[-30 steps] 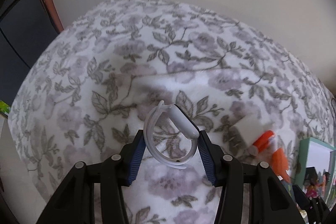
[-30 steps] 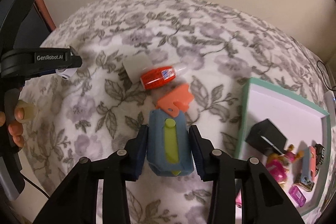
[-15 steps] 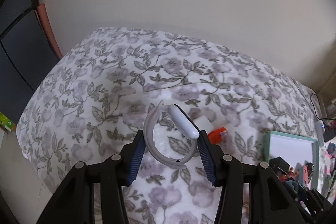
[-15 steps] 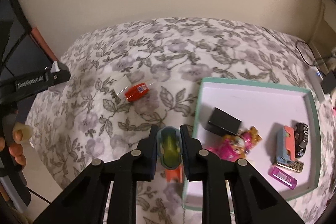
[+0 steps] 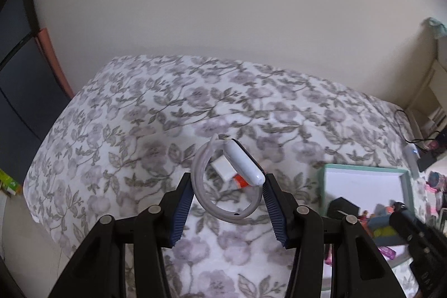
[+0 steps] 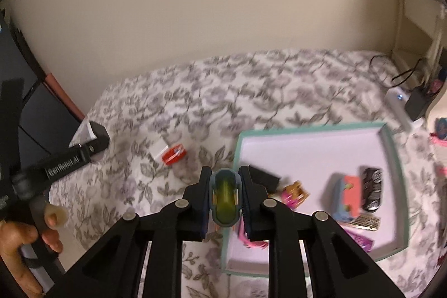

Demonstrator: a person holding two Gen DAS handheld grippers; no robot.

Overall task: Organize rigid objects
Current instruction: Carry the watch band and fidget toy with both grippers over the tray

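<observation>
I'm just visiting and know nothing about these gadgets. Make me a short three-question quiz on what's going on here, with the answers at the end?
1. True or false: the left gripper holds a white fitness band.
2. What does the right gripper clamp? A) a black box B) a blue and green toy C) a red tube
3. Fill in: the black box lies inside the green-rimmed ____, while the red tube lies on the floral bedspread.

Key: 1 true. 2 B, the blue and green toy. 3 tray.
</observation>
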